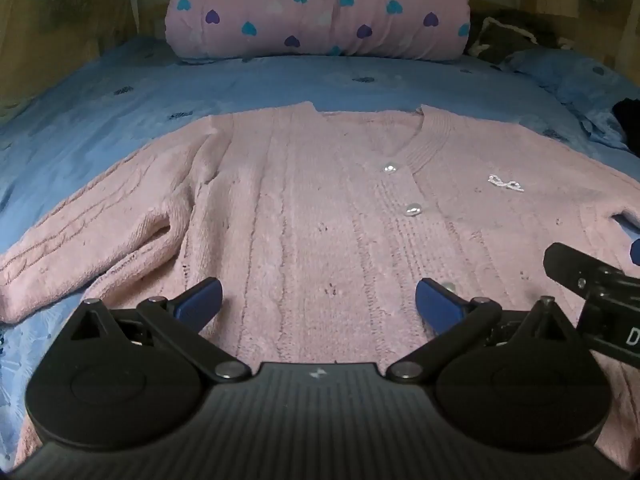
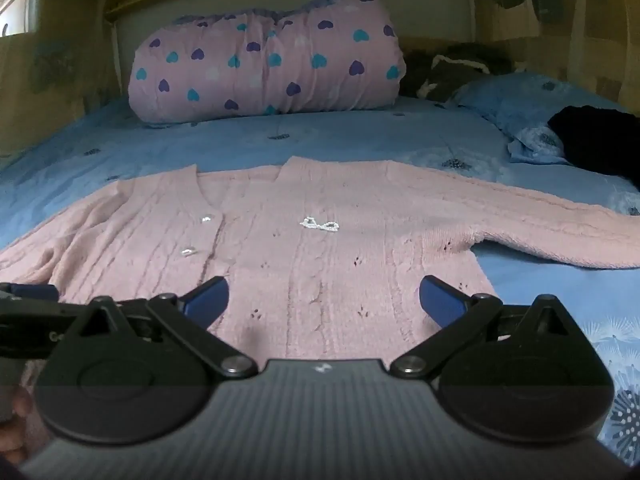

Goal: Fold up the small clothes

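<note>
cardigan (image 1: 320, 216) hem hidden by grippers | left gripper (image 1: 319, 300), right gripper (image 2: 324, 300) jaws apart

Dim, soft daylight is coming from a window (image 2: 14, 4) at my upper left; fisheye bending is curving the edges, corners are darkening, and everything is looking slightly blurred.
</note>
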### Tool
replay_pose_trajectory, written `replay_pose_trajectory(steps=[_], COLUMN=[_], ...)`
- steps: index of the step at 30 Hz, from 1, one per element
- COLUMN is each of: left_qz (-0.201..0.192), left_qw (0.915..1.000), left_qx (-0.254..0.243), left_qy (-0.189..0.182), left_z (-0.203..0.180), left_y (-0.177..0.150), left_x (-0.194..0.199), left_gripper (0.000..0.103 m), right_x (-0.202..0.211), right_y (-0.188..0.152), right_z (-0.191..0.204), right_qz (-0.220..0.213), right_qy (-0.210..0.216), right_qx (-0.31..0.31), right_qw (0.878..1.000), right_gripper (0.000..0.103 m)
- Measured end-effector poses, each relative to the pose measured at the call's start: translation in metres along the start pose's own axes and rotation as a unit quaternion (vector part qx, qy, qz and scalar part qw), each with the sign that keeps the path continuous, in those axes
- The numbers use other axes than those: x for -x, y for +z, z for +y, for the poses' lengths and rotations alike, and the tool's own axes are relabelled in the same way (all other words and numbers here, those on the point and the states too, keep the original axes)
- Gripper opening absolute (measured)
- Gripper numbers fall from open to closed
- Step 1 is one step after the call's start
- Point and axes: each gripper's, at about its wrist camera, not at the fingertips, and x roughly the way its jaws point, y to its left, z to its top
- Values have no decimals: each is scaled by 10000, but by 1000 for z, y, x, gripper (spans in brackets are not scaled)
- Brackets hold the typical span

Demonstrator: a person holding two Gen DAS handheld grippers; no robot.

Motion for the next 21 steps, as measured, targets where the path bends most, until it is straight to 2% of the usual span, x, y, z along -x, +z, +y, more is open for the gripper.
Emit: replay_pose_trajectory(steps=[21], left_qz=[31], left_qw=[10000], left_qx=[23], left_qy=[-39], left_z=[1], left_y=[0], left_x=[4], left_gripper=[103], right_x=[1], right_y=[-1], right_z=[3], right_qz=[-34], right_qy=[3], right_qx=[-11], right_qw=[10000], right_gripper=[103])
